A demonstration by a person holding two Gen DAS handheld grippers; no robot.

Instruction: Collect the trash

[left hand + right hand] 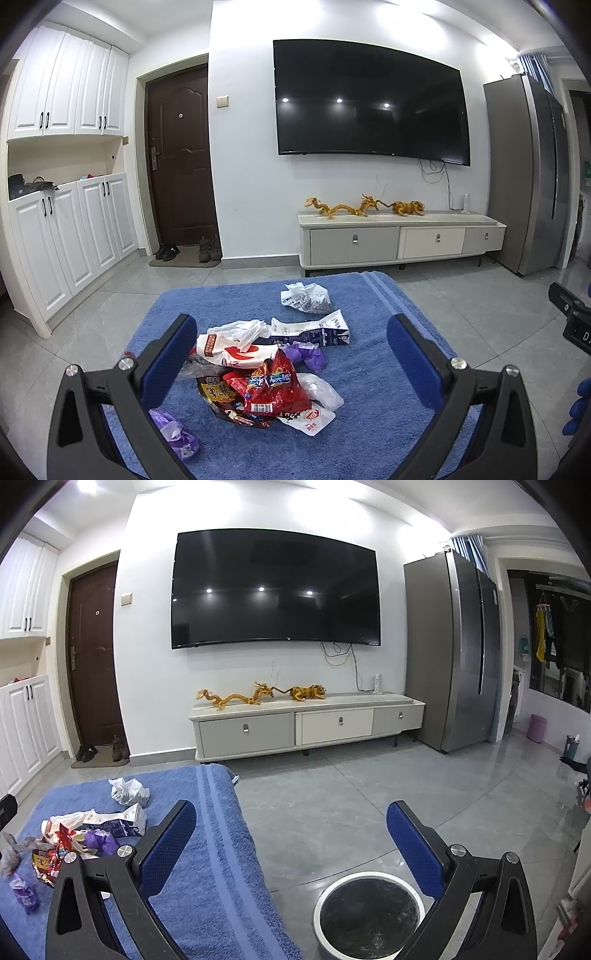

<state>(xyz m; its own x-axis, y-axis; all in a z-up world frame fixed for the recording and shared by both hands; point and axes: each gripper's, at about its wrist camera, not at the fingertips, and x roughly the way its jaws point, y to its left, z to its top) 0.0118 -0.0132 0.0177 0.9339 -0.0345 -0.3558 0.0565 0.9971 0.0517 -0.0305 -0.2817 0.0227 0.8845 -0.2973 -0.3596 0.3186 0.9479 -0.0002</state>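
Observation:
A pile of trash lies on a blue towel [369, 424]: red snack wrappers [266, 395], a white and red bag [236, 352], a flattened milk carton [310, 332], a crumpled white bag [306, 297], purple wrappers [175, 435] and clear plastic [321, 391]. My left gripper [291, 354] is open above the pile, its fingers on either side of it. My right gripper [291, 834] is open and empty, above the towel's right edge [221, 849] and a round white bin [369, 915] with a dark liner on the floor. The pile also shows in the right wrist view [74, 834].
A TV cabinet [306, 723] with toy dragons stands under a wall TV [275, 590]. A grey fridge [454, 650] is at the right, a brown door [181, 155] and white cupboards [66, 229] at the left. Grey floor tiles [351, 782] surround the towel.

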